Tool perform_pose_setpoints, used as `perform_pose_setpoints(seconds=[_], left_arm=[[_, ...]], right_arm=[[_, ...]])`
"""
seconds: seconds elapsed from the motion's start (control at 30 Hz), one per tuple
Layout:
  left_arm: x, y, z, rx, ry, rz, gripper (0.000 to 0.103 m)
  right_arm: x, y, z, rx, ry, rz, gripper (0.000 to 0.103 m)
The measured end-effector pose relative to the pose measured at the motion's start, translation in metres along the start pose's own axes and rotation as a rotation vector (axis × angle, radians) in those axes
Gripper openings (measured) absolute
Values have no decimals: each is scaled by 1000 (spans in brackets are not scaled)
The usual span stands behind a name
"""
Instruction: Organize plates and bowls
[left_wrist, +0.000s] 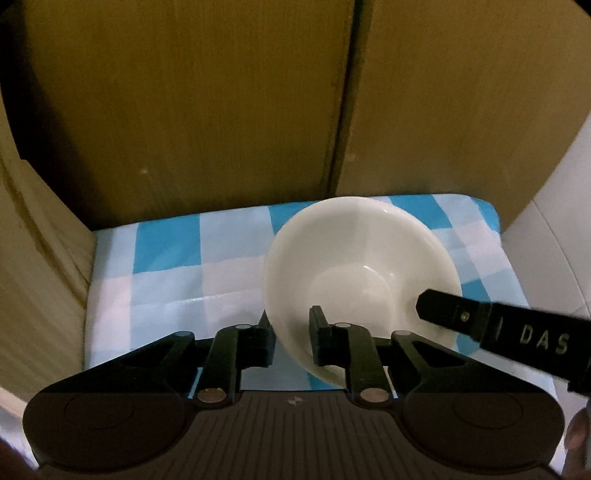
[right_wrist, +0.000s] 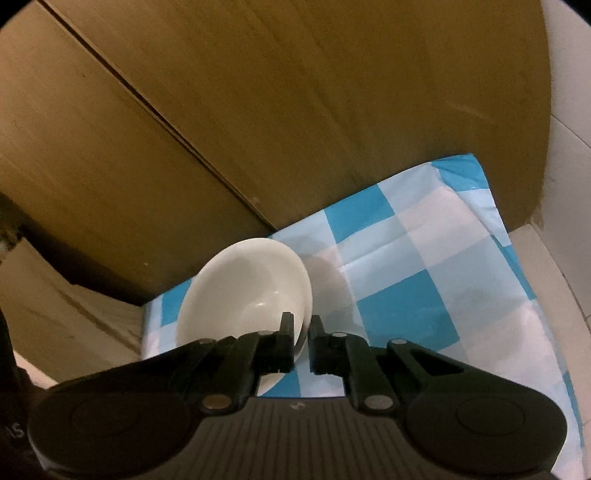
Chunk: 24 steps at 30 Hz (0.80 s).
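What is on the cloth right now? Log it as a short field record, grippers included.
bowl: white bowl, tilted, the only dish in view
surface: blue and white checked cloth
surroundings: cardboard walls behind and beside
left gripper: shut on the bowl's near rim
right gripper: shut on the bowl's rim, on its opposite side
plates: none in view

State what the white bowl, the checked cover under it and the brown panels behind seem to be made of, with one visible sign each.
Bowl: likely glazed ceramic or opal glass, smooth with glossy highlights.
Checked cover: probably plastic sheet, given its sheen and creases.
Brown panels: apparently cardboard, matte with a seam.
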<state>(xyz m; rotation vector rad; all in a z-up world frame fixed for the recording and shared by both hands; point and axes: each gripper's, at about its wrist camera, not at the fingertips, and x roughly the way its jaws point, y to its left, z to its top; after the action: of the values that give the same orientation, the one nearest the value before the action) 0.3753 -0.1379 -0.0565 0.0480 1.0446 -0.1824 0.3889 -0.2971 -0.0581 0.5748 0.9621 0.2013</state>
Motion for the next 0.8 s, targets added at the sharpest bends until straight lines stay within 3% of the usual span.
perform_pose_setpoints(seconds=[0.37,0.8], left_arm=[[-67,3,-23,50,-88,2,27],[-159,27,-92,77,-156,14,32]], right_arm=[[-54,31,-35,-31,-63,36,6],[-127,78,-106,-128,-97,88,7]])
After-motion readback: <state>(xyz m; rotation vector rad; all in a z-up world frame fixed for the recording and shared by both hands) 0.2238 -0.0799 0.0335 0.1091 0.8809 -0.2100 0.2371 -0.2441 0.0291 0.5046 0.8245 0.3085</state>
